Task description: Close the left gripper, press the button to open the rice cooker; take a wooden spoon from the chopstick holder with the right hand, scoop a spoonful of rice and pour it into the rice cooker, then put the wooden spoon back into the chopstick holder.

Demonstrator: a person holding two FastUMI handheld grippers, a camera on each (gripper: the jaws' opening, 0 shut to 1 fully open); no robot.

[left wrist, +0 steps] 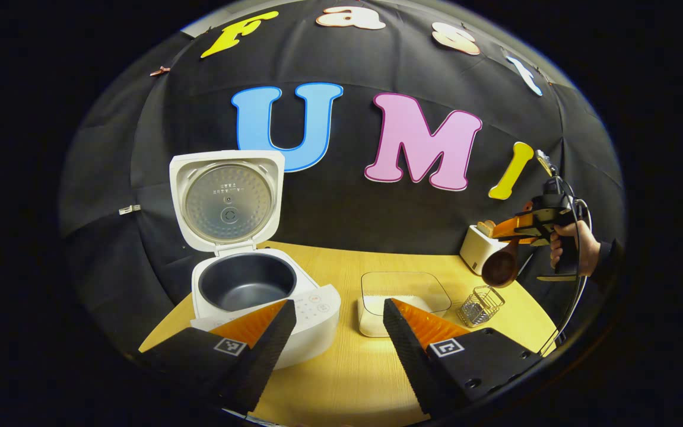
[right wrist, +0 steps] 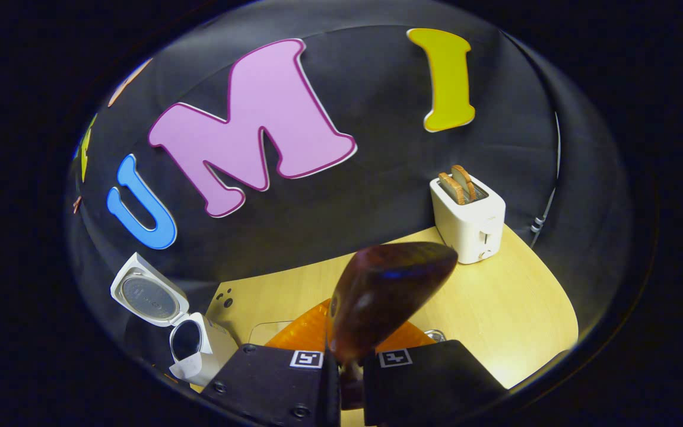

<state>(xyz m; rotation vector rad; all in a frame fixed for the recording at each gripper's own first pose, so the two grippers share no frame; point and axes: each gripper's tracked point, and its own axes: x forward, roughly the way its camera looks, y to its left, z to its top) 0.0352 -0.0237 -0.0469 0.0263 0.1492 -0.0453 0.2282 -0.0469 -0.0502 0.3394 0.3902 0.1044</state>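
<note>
In the left gripper view our left gripper [left wrist: 335,332] stands apart before the open rice cooker [left wrist: 246,284], the rice container [left wrist: 403,299] just ahead of its right-hand finger, while in the right gripper view our right gripper [right wrist: 344,370] is clamped on the wooden spoon [right wrist: 386,296], bowl rising forward

Lid-up rice cooker [left wrist: 258,290] beyond parted left tongs [left wrist: 335,323]; wooden spoon [left wrist: 500,270] seemingly above chopstick holder [left wrist: 480,306].

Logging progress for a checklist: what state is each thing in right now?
rice cooker: lid up, pot empty
wooden spoon: held, lifted
right gripper: shut on the spoon
left gripper: open, holding nothing
chopstick holder: upright, empty
toaster: bread raised
</note>
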